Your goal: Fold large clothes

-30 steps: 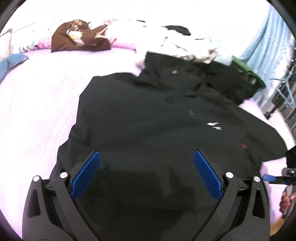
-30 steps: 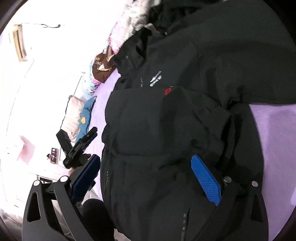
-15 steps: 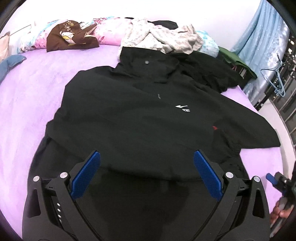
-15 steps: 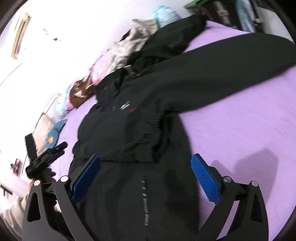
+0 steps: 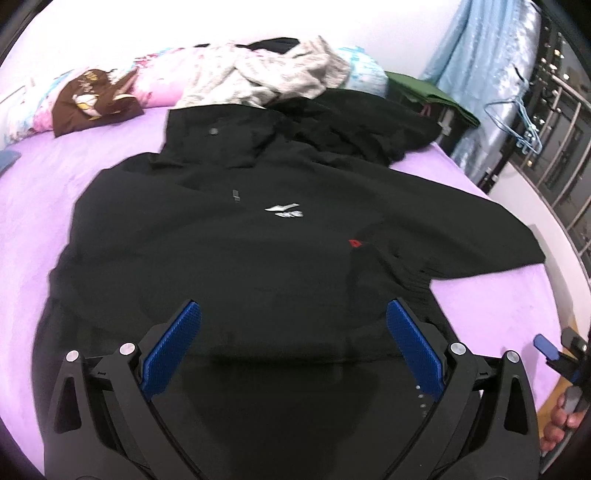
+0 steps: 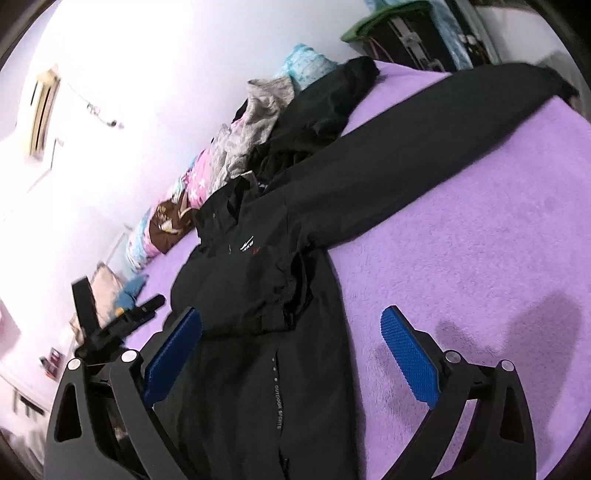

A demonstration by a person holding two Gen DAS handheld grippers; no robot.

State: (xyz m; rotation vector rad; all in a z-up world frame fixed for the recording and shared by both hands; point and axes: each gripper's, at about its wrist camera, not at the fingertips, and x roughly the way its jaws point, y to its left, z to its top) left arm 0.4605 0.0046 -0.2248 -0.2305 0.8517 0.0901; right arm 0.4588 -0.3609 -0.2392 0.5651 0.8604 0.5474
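Observation:
A large black jacket [image 5: 258,236] with a white chest logo lies front-up on the purple bed cover [image 5: 55,177]. One sleeve is folded across its front, the other sleeve [image 6: 424,147] stretches out flat toward the bed's far corner. My left gripper [image 5: 293,347] hovers open over the jacket's lower hem, holding nothing. My right gripper [image 6: 291,354] is open above the jacket's side edge, one blue pad over black fabric, the other over bare cover. In the left wrist view the right gripper [image 5: 554,354] shows at the right edge with a hand under it.
A heap of clothes [image 5: 266,77] and patterned pillows [image 5: 29,114] lies along the bed's head, with a brown garment [image 5: 92,103] and another black garment [image 5: 369,122]. Blue curtain, hanger [image 5: 517,122] and metal rack stand right of the bed. A green box [image 6: 388,22] sits beyond the corner.
Both grippers have pulled back and up from the jacket, so more of it and the bed shows. The right gripper swung from over the jacket body to its side edge. The jacket lies still.

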